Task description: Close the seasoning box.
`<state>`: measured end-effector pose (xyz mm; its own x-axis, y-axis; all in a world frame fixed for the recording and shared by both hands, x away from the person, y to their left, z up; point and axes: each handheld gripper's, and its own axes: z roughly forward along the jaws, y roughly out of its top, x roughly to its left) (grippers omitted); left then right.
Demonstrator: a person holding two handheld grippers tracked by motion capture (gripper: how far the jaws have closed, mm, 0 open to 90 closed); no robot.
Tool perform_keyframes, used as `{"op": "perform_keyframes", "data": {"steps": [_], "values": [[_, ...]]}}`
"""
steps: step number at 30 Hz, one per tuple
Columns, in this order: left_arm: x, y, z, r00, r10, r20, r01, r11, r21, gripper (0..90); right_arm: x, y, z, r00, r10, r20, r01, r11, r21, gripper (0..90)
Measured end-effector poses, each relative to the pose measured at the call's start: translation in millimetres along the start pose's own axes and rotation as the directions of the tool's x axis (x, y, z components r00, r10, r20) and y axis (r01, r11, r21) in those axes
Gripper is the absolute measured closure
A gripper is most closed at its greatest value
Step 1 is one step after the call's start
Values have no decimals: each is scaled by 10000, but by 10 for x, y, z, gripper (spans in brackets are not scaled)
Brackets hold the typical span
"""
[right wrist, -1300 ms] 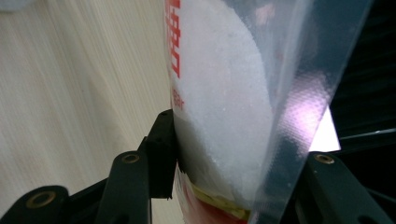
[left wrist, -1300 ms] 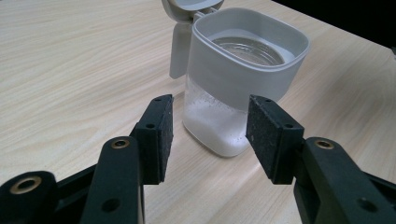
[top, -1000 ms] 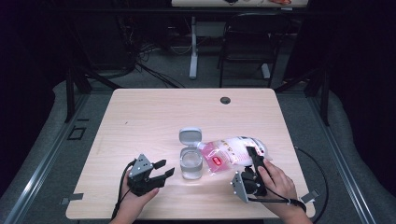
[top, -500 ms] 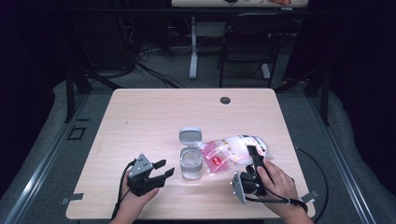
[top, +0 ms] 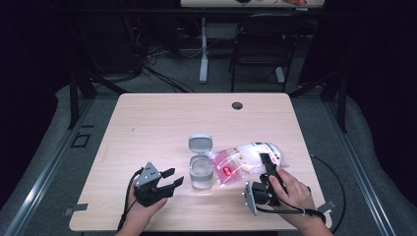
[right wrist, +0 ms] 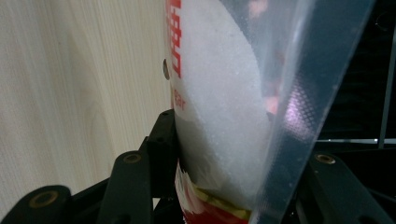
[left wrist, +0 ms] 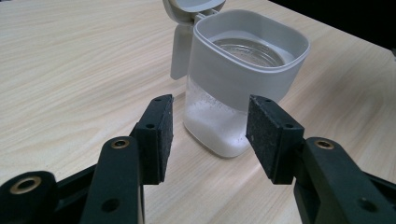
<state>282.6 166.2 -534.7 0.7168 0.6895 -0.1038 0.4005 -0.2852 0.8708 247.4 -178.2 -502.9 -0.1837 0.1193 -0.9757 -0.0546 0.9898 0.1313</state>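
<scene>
On the tabletop (top: 147, 123): a lidded container (top: 201, 169) is seen.
Left hand-held gripper (left wrist: 208, 128): held agape, empty.
Right hand-held gripper (right wrist: 224, 154): clamped on a bag (right wrist: 219, 93).

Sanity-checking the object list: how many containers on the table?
2: a lidded jar with its flip lid open at table centre, and a plastic bag of white powder lying just right of it, between the right gripper's jaws.

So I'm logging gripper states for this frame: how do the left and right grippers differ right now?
The left gripper is open and holds nothing, jaws spread just short of the lidded container; the right gripper is shut on the plastic bag of white powder. The left points at the standing container, while the right lies beside it on the bag. Both are hand-held low over the table.
</scene>
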Motion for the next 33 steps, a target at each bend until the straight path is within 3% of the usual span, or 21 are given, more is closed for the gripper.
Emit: {"op": "perform_keyframes", "data": {"steps": [5,10,15,16,23,26,33], "values": [[-7,-2,1,10000,-18,-17,18,10000,26,516,16,29,-15,9995,-314,-69,314,9995,69,532],[-2,-1,-1,10000,-9,-8,9,10000,6,515,25,47,9,9994,-301,-177,300,9995,-38,532],[-5,-2,2,10000,-29,7,29,10000,11,515,11,68,13,9968,-801,9,801,9968,0,533],[-5,-1,1,10000,-24,7,24,10000,0,516,-7,82,-2,9945,-1044,12,1043,9943,217,533],[-10,-1,-3,10000,-57,-8,57,10000,26,515,-12,105,15,9934,-1151,-37,1151,9931,202,534],[-10,-1,-1,10000,-10,3,10,10000,46,515,-20,136,2,9877,-1566,56,1560,9862,554,535],[-9,-1,-6,10000,-13,-6,13,10000,29,516,-19,144,12,9803,-1975,82,1966,9783,653,536]]}}
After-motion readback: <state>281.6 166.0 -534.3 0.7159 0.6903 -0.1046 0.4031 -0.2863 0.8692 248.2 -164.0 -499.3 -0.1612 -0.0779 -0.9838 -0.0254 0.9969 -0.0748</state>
